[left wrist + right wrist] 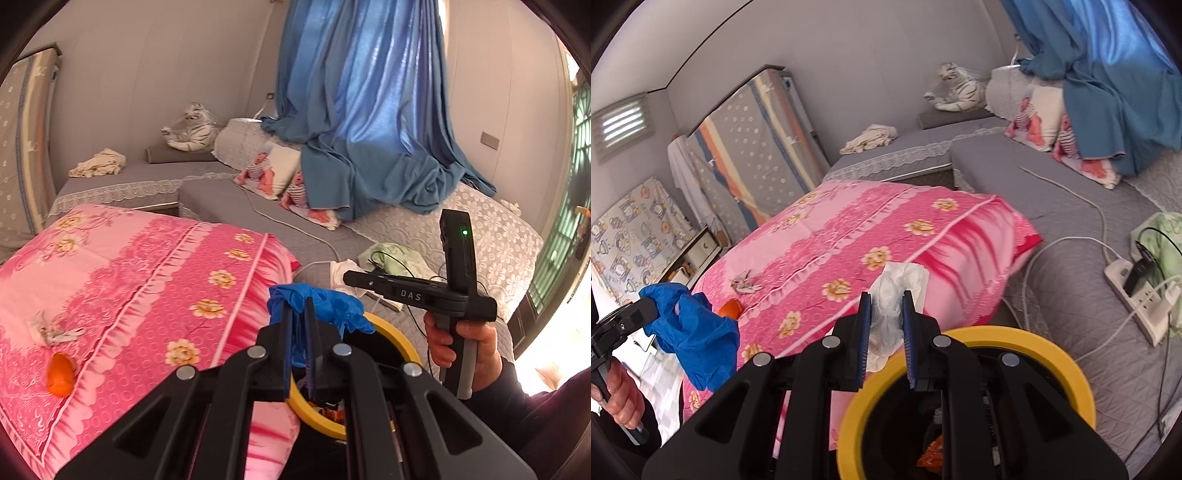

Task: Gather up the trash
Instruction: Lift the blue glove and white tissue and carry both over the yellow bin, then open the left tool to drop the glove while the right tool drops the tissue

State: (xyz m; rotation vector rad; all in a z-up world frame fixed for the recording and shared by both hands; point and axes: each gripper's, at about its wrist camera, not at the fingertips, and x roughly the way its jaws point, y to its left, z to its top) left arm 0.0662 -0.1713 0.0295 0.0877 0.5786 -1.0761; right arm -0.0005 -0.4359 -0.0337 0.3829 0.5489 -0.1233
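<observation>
My left gripper is shut on a crumpled blue glove and holds it just above the yellow-rimmed trash bin. The glove also shows at the left of the right wrist view. My right gripper is shut on a white crumpled tissue, held over the near rim of the same bin. On the pink floral quilt lie an orange peel and a small crumpled wrapper; the right wrist view shows the wrapper and the peel.
A grey bed carries a power strip with cables, a green cloth, baby-print pillows, a blue curtain, a plush tiger and a beige cloth. Mattresses lean on the wall.
</observation>
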